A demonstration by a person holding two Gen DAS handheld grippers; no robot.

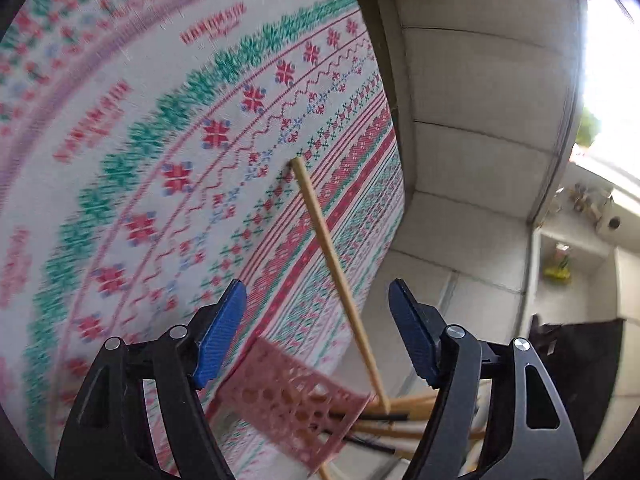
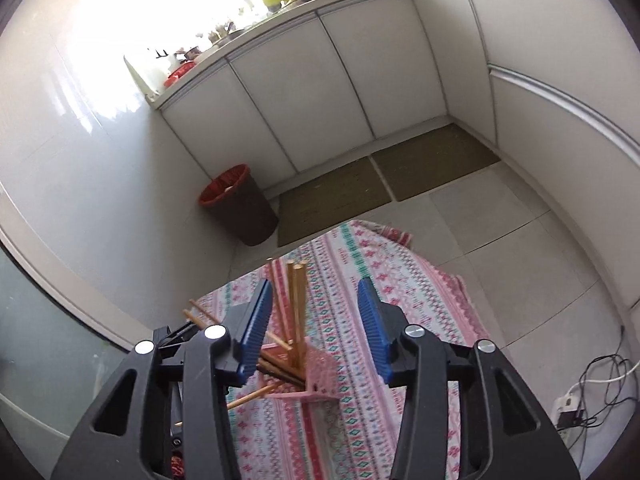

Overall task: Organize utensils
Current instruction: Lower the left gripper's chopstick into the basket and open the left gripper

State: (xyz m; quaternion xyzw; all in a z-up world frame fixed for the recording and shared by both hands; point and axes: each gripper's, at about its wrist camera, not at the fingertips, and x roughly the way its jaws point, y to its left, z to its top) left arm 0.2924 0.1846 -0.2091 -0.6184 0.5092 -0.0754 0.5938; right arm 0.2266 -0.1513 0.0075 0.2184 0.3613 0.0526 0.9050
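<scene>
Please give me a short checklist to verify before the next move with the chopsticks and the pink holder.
1. Left gripper jaws open and holding nothing: ok.
2. Right gripper jaws open and holding nothing: ok.
3. Pink holder standing upright on the tablecloth: cannot tell; it appears tilted and the picture is blurred.
4. All chopsticks upright in the holder: not ok; several stick out sideways at its base.
5. Holder away from the table edge: not ok; in the left wrist view it sits near the edge.
</scene>
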